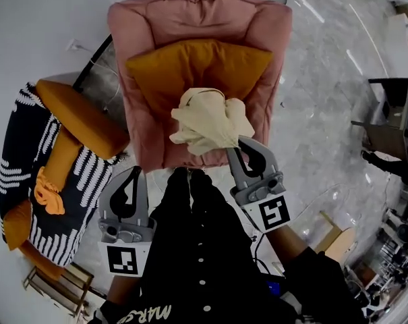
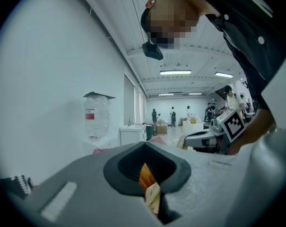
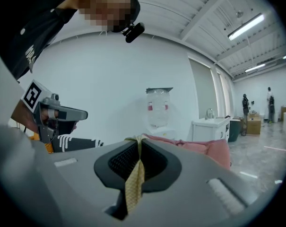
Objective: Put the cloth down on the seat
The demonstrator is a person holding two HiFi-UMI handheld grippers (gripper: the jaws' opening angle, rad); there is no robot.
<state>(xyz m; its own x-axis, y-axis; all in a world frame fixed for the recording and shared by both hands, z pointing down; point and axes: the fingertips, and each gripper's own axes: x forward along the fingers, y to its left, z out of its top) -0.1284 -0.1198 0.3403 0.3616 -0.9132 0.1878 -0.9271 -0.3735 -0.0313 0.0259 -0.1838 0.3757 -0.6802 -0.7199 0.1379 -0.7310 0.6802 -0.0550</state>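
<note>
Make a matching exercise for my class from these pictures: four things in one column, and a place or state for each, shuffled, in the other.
Things
1. cream cloth
2. orange cushion
3. left gripper
4. black-and-white patterned sofa

Places or states
A. shut, holding nothing
B. lying on the pink armchair
C. pinched in the right gripper
D. to the left of the armchair in the head view

Pairs: 1-C, 2-B, 3-A, 4-D
</note>
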